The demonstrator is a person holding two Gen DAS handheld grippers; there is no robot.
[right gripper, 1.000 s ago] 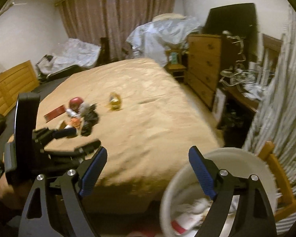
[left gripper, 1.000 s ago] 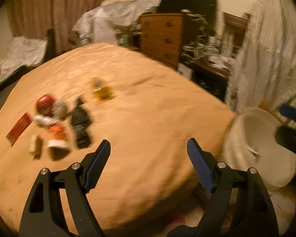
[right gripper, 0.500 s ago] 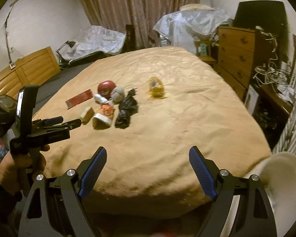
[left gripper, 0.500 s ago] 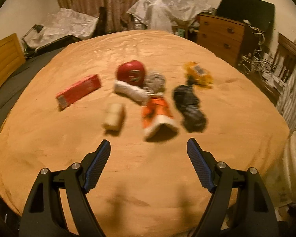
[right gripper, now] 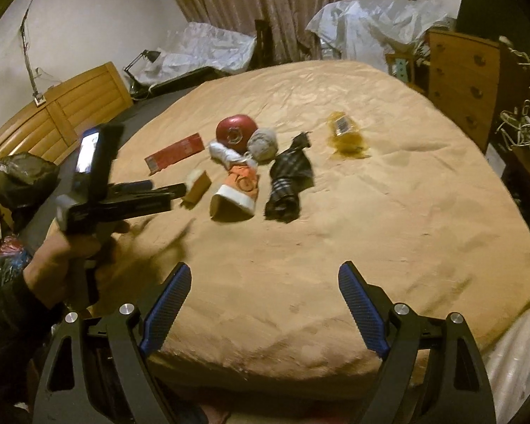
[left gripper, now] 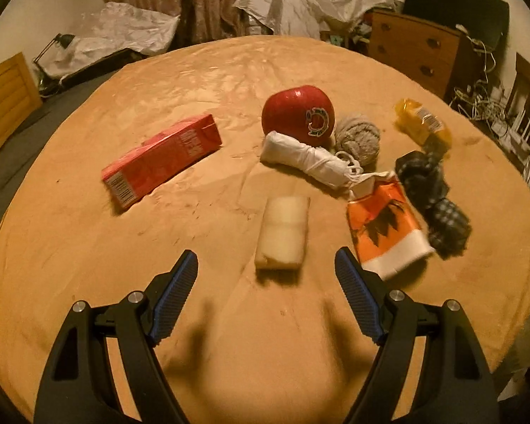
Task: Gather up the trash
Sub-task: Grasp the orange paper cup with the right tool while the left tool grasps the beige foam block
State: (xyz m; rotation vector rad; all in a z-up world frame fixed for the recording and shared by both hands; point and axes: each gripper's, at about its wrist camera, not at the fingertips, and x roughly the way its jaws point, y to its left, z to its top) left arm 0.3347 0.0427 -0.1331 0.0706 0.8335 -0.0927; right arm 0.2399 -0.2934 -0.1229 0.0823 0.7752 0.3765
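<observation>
Eight pieces of trash lie in a loose cluster on the tan bedspread (left gripper: 229, 318), toward its middle. Far left: a red carton (left gripper: 162, 159) lying flat, barcode end nearest. Right of it, a red round wrapper (left gripper: 298, 115) with a circular emblem; touching its near side, a white knotted bag (left gripper: 304, 159), and just right of that, a grey crumpled ball (left gripper: 358, 137). Near centre: a pale cream block (left gripper: 284, 233), apart from the others. To its right, an orange-and-white packet (left gripper: 385, 226) with dark leaf marks, its far end meeting the white bag's knot. A dark checked bundle (left gripper: 433, 201) lies right beside the packet. Farthest right, a yellow wrapper (left gripper: 422, 125) with a label, close to the bundle's far end.

Left gripper (left gripper: 266, 272): jaws spread, nothing between the pads; the cream block sits just beyond the fingertips, roughly in line with the gap. In the right wrist view the same tool (right gripper: 148, 189) reaches over the left edge of the bed, held by a hand (right gripper: 67, 251) in a dark sleeve, tips near the block.

Right gripper (right gripper: 261, 282): jaws spread wide, empty, hanging above bare bedspread at the near edge, well apart from the cluster.

Room beyond: a wooden dresser (left gripper: 413, 53) far right, curtains (right gripper: 275, 3) at the far wall.
</observation>
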